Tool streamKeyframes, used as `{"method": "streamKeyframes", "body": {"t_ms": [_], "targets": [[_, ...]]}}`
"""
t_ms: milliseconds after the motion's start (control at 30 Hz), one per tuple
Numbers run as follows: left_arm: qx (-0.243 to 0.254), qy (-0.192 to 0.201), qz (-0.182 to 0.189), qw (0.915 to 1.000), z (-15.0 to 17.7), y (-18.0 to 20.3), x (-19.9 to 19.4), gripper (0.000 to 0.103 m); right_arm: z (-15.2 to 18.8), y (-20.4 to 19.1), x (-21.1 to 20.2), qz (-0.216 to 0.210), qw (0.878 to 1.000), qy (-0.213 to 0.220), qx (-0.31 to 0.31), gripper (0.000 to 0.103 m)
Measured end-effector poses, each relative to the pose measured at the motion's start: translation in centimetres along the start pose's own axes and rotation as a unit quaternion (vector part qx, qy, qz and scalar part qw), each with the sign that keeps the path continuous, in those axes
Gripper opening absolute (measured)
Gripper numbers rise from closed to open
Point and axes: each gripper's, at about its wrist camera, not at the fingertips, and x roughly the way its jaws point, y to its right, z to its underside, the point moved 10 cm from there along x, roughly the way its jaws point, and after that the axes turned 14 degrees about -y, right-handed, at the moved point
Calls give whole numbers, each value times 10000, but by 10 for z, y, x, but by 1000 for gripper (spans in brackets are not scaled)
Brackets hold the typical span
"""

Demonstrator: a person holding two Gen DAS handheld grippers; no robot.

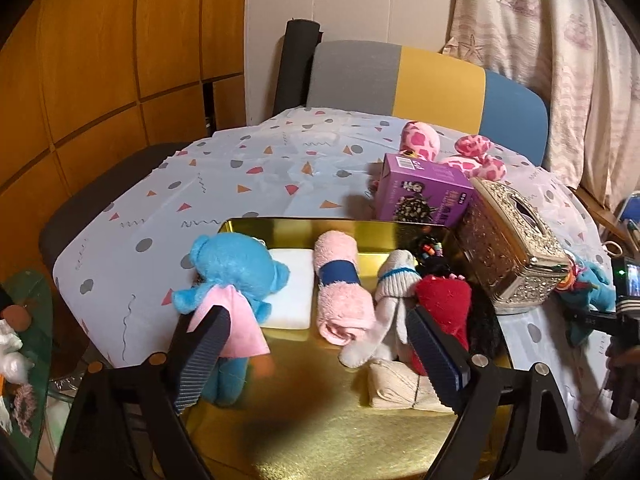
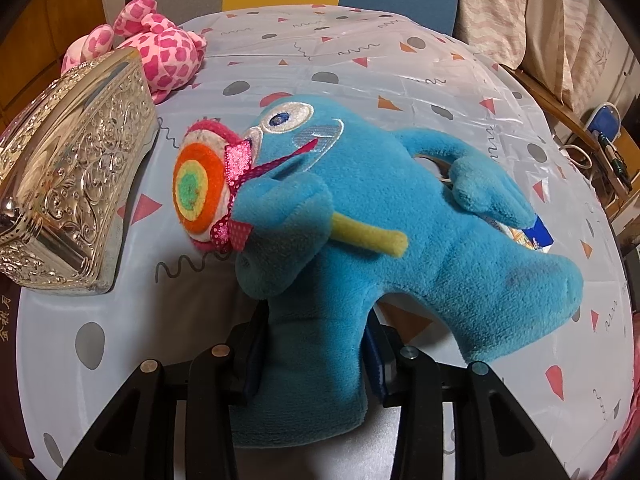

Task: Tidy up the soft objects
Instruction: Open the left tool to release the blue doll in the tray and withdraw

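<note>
Two grippers in play: the right gripper (image 2: 316,354) is clamped on a leg of the teal plush (image 2: 372,208), holding it over the tablecloth (image 2: 400,64) beside the silver box (image 2: 76,184); the left gripper (image 1: 316,354) hangs wide open above the gold tray (image 1: 320,420), where bear (image 1: 232,280), towel (image 1: 340,292) and sock (image 1: 444,308) sit

Left gripper (image 1: 316,354): fingers (image 1: 202,360) spread wide, nothing held between them. Right gripper (image 2: 316,356): fingers (image 2: 250,354) closed against a blue plush toy (image 2: 400,216), clamping its lower limb, level above the tabletop.
</note>
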Motion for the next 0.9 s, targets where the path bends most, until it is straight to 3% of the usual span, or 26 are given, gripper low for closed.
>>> {"method": "streamKeyframes", "body": {"t_ms": [467, 700, 900], "targets": [[165, -81, 256, 9995, 12, 19, 2, 91, 31, -2, -6, -625, 9934, -663, 697, 39], [165, -119, 441, 9988, 15, 24, 3, 91, 53, -10, -13, -597, 9929, -650, 796, 39], [134, -150, 472, 9987, 16, 23, 4, 91, 67, -12, -21, -1240, 9817, -539, 1338, 37]]}}
